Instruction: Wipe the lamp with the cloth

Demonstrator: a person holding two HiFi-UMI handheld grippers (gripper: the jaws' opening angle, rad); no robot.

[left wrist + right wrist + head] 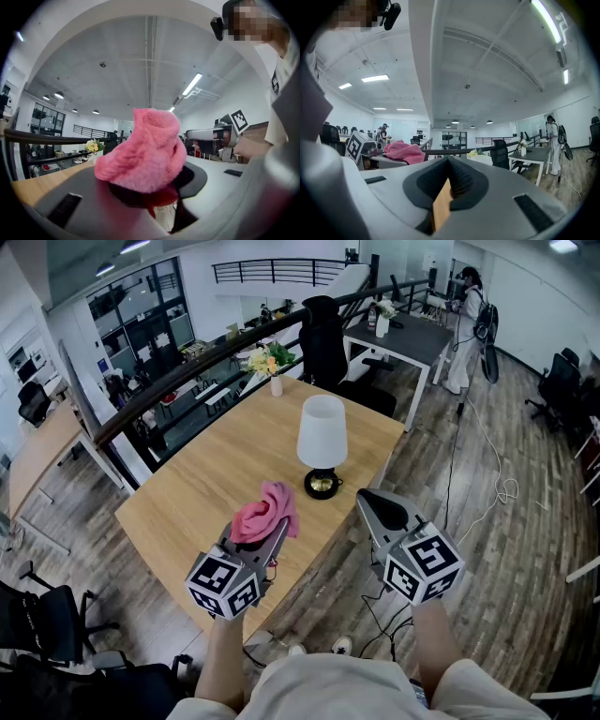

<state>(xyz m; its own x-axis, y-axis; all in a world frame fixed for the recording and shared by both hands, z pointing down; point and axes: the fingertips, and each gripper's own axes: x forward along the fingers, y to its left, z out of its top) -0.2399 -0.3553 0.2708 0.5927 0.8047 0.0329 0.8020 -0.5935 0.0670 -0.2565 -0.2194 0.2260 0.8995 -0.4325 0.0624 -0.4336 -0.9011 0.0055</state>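
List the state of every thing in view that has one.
left gripper, shut on the pink cloth
pink cloth, bunched, lifted off the wooden table
right gripper, shut, empty
lamp, upright on the wooden table, untouched
flower vase, upright at the wooden table's far edge

left tool (275, 538) apparently pinching cloth (264, 511), right tool (368, 497) shut.

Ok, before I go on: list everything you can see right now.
lamp: one, white shade, dark base, on table ahead of grippers
cloth: one, pink, in left gripper
table: one, light wood, under lamp
flowers: one vase, yellow and white, table's far corner
chair: one, black, behind table
desk: one, grey, far right
bystander: one, light clothes, by desk
left gripper: grey, shut on cloth
right gripper: grey, shut, empty
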